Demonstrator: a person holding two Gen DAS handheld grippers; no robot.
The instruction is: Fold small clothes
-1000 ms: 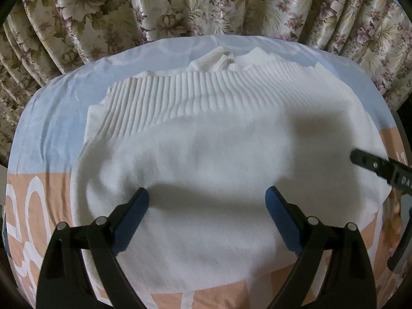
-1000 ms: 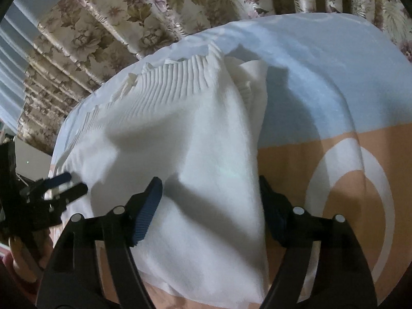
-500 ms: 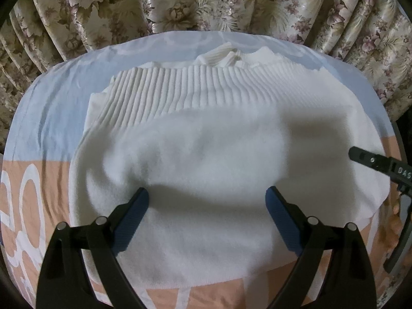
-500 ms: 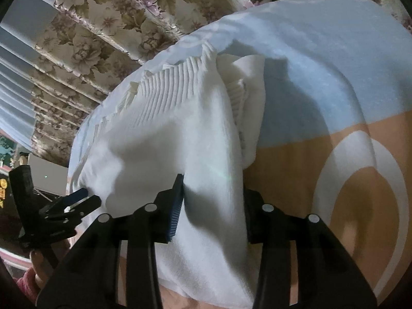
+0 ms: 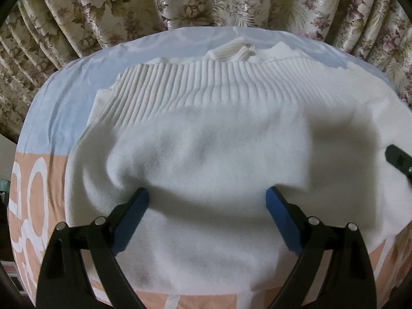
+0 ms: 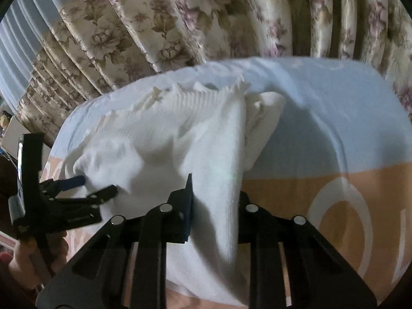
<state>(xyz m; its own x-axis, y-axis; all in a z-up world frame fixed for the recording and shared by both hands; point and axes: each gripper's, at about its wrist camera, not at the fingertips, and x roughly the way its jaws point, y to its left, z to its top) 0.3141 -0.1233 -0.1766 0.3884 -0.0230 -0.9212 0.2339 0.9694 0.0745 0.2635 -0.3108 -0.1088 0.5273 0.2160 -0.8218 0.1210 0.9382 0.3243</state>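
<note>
A white knit sweater (image 5: 206,141) with a ribbed hem lies folded on the bed; it also shows in the right wrist view (image 6: 167,139). My left gripper (image 5: 207,206) is open, its blue pads pressed down on the near part of the sweater. My right gripper (image 6: 215,203) is shut on the sweater's right edge and lifts a fold of it. The left gripper also shows at the left of the right wrist view (image 6: 95,185), and a right finger (image 5: 399,157) shows at the right edge of the left wrist view.
The bedsheet (image 5: 59,113) is light blue at the back and orange with white rings in front (image 6: 340,221). A floral curtain (image 5: 206,0) hangs close behind the bed. A hand (image 6: 28,255) holds the left gripper.
My right gripper has closed on the sweater's right edge and raised it. The left gripper stays open and has pushed slightly forward on the sweater.
</note>
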